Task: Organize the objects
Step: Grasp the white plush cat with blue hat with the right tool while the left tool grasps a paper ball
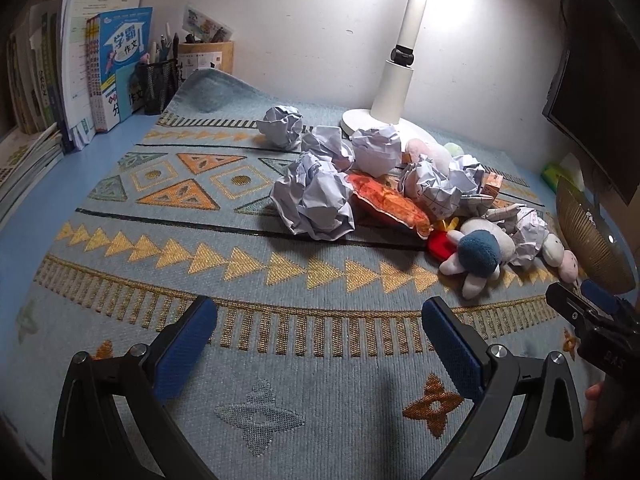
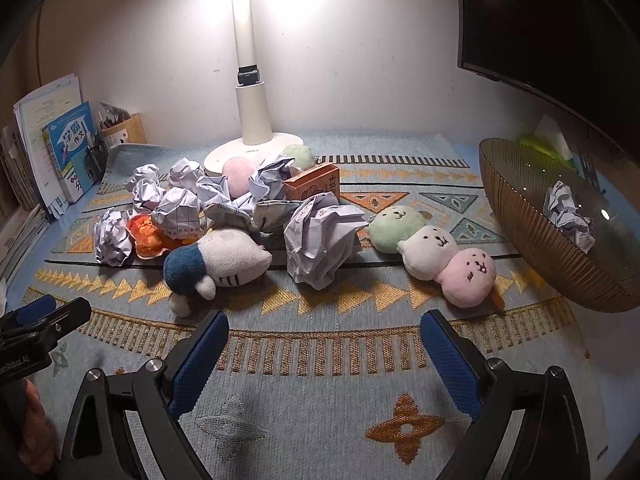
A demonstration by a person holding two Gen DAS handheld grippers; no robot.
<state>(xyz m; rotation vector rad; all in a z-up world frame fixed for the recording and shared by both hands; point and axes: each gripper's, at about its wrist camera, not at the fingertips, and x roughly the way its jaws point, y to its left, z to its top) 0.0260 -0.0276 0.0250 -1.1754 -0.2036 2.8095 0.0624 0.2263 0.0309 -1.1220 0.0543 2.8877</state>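
Observation:
Several crumpled paper balls [image 1: 316,200] [image 2: 320,236] lie heaped on the patterned mat in front of the lamp. Among them are an orange packet [image 1: 388,204] [image 2: 150,236], a white plush with a blue cap [image 1: 480,252] [image 2: 216,264], an orange box [image 2: 314,186], and a green, white and pink plush string [image 2: 432,252]. A brown ribbed bowl [image 2: 532,232] [image 1: 588,240] at the right holds one paper ball [image 2: 568,216]. My left gripper [image 1: 320,340] hovers open over bare mat, nothing between its blue pads. My right gripper [image 2: 324,348] is open too, short of the pile.
A white desk lamp [image 1: 394,92] [image 2: 250,120] stands at the back by the wall. Books [image 1: 116,68], a mesh pen cup [image 1: 160,84] and a wooden holder [image 1: 208,56] line the back left. A dark monitor [image 2: 540,28] hangs at the upper right. A green tissue pack [image 2: 548,140] sits behind the bowl.

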